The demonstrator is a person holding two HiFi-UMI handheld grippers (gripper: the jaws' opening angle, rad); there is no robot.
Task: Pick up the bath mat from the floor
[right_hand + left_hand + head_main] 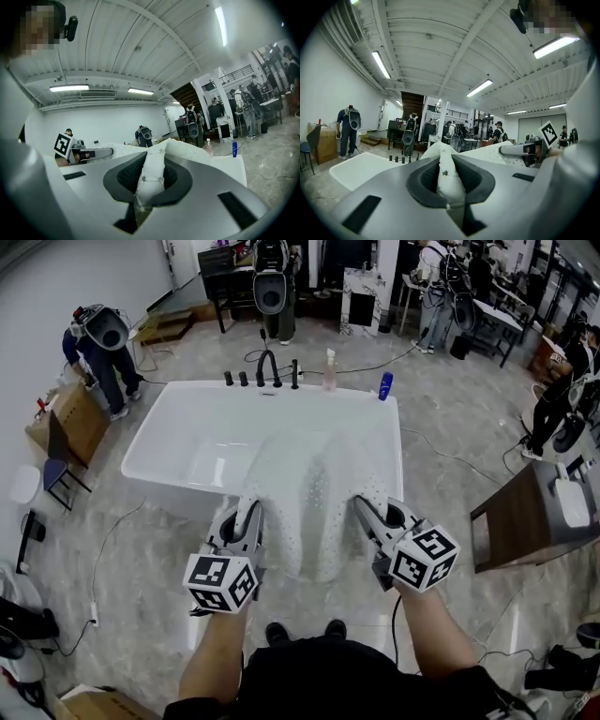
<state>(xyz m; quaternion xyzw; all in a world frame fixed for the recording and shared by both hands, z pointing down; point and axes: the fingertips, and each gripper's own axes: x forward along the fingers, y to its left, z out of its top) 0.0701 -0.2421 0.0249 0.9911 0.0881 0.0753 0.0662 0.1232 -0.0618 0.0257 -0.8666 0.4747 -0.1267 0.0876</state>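
where the bath mat [309, 502] lay: off the floor, draped over the near rim of the bathtub [169, 432], likely so it hung flat.
left gripper [246, 526]: jaws pinched shut on one bunched near corner.
right gripper [370, 519]: jaws pinched on the other corner, sharing the weight.

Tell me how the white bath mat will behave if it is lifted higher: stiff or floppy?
Probably floppy: the bath mat sags in folds between the left tongs and right tongs. Likely light, since two pinched edges carry it. Its far end may drag on the bathtub.
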